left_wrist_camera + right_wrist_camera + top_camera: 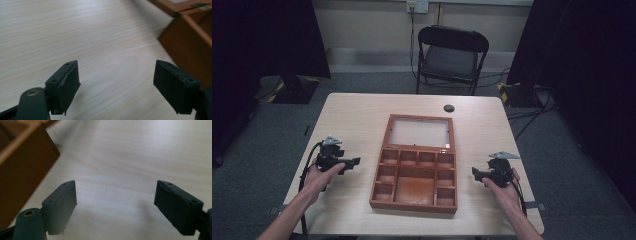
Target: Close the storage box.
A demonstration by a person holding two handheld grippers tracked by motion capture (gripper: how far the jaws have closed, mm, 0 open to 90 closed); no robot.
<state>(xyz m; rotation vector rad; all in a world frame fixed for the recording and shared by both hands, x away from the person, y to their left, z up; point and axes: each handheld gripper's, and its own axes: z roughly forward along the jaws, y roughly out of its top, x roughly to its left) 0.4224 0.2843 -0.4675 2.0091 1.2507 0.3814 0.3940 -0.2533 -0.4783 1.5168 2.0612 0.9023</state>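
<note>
Reddish-brown wooden box (414, 182) with an open hinged lid lies in the middle of the pale wood-grain table (357, 115), flat on its base, its many compartments facing up. A row of four small cells runs along the hinge side, smaller cells line both flanks, and one larger cell sits in the centre; all look bare inside as far as the high view shows. The glass-paned lid (419, 132) is folded back flat on the table beyond the box, joined to it at the hinge edge.

The left gripper (354, 162) sits on the person's left of the box, near it but apart, held in the left hand (323, 172). Its jaws stand wide apart with nothing between them but table surface; in the left gripper view the gripper (116, 80) points across bare wood, with a corner of the box (190, 47) to the upper right, clear of the jaw beside it.

The right gripper (475, 173) sits on the other side of the box, also near and not touching, held in the right hand (504, 192). Its jaws are likewise spread wide and grasp nothing. In the right gripper view the gripper (116, 200) faces bare table, and the outer wall of the box (22, 165) fills the upper left, just beside the jaw on that side with a gap between them.

A black folding chair (451, 57) stands beyond the table's far edge.
</note>
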